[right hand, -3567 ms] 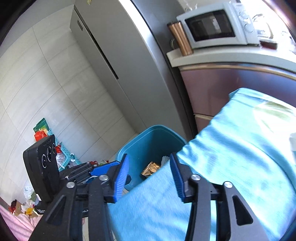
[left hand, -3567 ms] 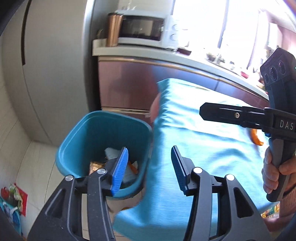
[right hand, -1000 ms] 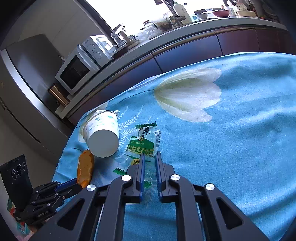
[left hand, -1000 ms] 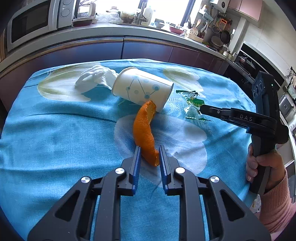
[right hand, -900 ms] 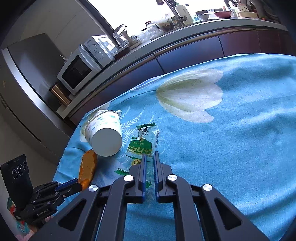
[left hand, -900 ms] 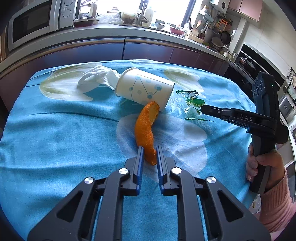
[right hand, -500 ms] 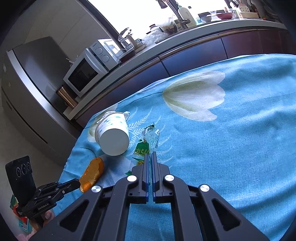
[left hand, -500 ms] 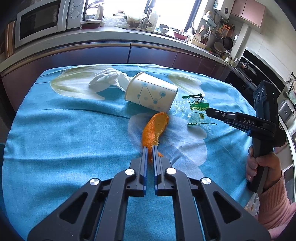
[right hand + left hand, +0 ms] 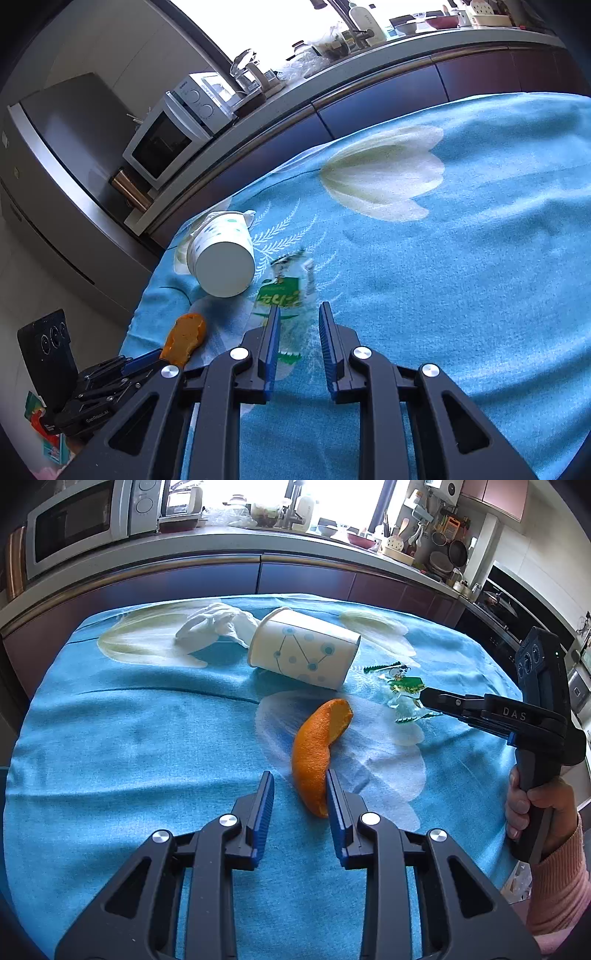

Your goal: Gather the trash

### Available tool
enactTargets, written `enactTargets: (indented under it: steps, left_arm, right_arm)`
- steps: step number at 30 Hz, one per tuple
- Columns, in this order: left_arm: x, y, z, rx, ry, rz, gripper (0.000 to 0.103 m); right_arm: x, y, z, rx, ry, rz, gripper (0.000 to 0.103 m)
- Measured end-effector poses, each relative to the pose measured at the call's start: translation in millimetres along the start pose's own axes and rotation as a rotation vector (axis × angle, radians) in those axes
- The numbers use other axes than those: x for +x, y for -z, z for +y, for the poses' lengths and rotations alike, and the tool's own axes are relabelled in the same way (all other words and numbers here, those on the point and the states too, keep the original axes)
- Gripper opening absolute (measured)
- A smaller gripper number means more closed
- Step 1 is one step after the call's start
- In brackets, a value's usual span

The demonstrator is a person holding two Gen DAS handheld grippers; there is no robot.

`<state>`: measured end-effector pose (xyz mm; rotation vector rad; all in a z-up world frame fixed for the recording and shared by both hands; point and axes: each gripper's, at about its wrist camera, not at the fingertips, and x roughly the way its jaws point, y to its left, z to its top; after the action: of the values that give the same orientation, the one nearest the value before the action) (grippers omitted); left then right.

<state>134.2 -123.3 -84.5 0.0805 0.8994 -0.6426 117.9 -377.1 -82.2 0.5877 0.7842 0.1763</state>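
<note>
1. Orange peel lay on the blue tablecloth, its near end reaching in between the fingers of the left gripper and lying against the inner face of the right-hand finger
2. The left gripper's jaws stood apart, with cloth showing between the peel and the left-hand finger
3. The green-and-clear snack wrapper lay on the cloth just ahead of the right gripper, its near part running between the blue fingertips; whether it touched them was unclear
4. The right gripper's jaws were spread apart too, clamped on nothing
5. A paper cup lay tipped on its side beyond the peel, near its far tip, with a crumpled white tissue at its open end
6. A microwave stood on the counter behind
</note>
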Motion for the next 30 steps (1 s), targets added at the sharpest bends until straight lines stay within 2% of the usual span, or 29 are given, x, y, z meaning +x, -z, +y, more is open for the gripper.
enactTargets:
  steps: [3, 5, 7, 9, 25, 30]
  left_arm:
    - [0.0, -0.5, -1.1, 0.000, 0.015, -0.002, 0.015]
    - [-0.5, -0.3, -2.9, 0.005, 0.010, -0.007, 0.014]
    - [-1.3, 0.6, -3.5, 0.003, 0.008, -0.009, 0.013]
    - [-2.6, 1.5, -3.3, -0.001, 0.011, -0.011, 0.013]
    - [-27.9, 10.8, 6.2, -0.015, 0.012, -0.043, 0.006]
    - [-33.9, 15.7, 9.7, -0.013, 0.009, -0.042, 0.006]
  right_arm:
    - [4.4, 0.0, 1.7, -0.010, 0.004, 0.019, 0.021]
    - [6.2, 0.2, 2.8, -0.017, -0.003, 0.030, 0.020]
    - [6.6, 0.8, 3.5, -0.020, -0.007, 0.033, 0.004]
    - [4.9, 1.0, 4.2, -0.025, -0.012, 0.025, 0.003]
    - [-15.9, 10.2, 19.0, -0.035, -0.098, -0.009, 0.001]
    - [-20.7, 11.8, 20.9, -0.041, -0.101, -0.012, 0.001]
